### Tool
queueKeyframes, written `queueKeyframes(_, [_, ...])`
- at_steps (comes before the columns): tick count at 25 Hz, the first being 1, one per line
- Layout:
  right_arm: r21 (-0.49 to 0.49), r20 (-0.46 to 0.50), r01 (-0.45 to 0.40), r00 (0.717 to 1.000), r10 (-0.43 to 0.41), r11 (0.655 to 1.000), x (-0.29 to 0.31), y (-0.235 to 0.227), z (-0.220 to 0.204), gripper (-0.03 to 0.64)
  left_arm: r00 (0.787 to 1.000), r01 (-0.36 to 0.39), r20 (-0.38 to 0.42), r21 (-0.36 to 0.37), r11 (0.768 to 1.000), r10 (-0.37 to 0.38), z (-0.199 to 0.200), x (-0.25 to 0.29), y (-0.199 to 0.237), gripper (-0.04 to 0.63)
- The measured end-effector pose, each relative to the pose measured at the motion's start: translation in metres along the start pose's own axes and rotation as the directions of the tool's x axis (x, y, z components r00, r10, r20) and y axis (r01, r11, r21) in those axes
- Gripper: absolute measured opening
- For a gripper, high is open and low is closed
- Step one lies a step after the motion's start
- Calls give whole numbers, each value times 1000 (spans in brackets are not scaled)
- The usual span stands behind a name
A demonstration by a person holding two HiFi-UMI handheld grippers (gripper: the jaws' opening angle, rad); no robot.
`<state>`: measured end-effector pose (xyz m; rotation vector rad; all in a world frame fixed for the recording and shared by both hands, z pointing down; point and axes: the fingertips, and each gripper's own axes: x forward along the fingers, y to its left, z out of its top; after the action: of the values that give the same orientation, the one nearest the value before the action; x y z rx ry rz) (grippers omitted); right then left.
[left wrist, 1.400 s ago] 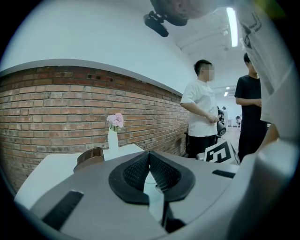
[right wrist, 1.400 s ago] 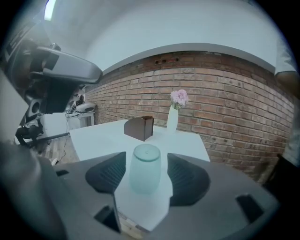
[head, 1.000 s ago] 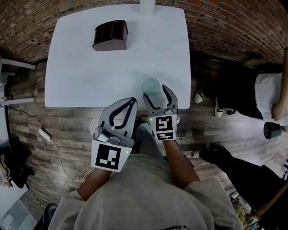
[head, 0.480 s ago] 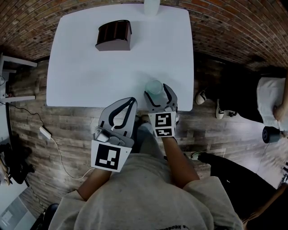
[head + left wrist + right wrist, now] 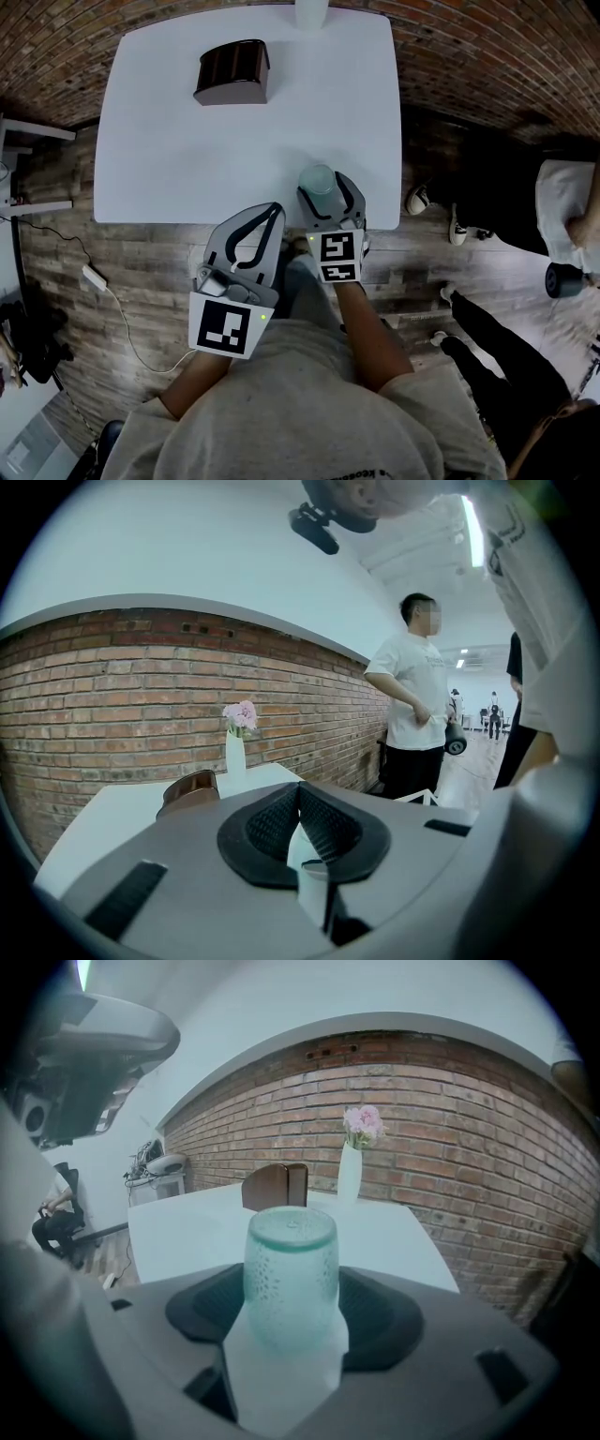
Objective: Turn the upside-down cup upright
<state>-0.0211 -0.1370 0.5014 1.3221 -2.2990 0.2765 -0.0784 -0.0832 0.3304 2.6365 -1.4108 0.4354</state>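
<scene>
In the head view, the left gripper (image 5: 277, 210) hangs just short of the near edge of the white counter (image 5: 187, 159), its jaws clenched together on nothing. To its right, the right gripper (image 5: 325, 199) reaches over that edge, and a pale green translucent plastic cup (image 5: 317, 178) sits between its jaws. A dark brown box-shaped holder (image 5: 232, 72) lies well beyond both jaws at the far left. A white vase (image 5: 311, 11) is cut off at the far edge.

The left gripper view shows what the head view cannot. The ribbed black pads of the left gripper (image 5: 300, 794) meet with no gap between them. Past them stand the holder (image 5: 192, 789), the vase (image 5: 234, 754) with pink flowers, a red brick wall (image 5: 112, 705) and a person in a white shirt (image 5: 412, 714) off to the right.

The right gripper view shows the cup (image 5: 291, 1260) standing upside down on the counter (image 5: 187, 1227), base uppermost. The jaws of the right gripper (image 5: 292, 1288) grasp it on both flanks. Straight beyond the jaws are the holder (image 5: 277, 1185) and the vase (image 5: 350, 1176), before the brick wall (image 5: 450, 1147).
</scene>
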Motion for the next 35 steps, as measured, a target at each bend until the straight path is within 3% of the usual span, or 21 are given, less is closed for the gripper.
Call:
queueKeyframes(9, [10,19,-14,1000,13,1000,-2,0,2,311,1000,-1,-2,-4,1000,1,0,0,-2,11])
queueKeyframes(15, [147,80,-33,997,22,989,-6,-5,8,310,1000,5,-2,5,1000,-5,1,-1,-4,10])
queueKeyframes(20, [302,139,-75,990,34,950,-10,-8,10,310,1000,9,-3,5,1000,-9,0,-3,-8,9])
queueKeyframes(29, [428,214,-136,976,46,894,-16,-6,15,310,1000,23,-3,10,1000,-23,-1,-4,-12,11])
queueKeyframes(35, [539,286,-201,957,47,818,-20,-9,17,310,999,33,-8,14,999,-33,-1,-3,-16,10])
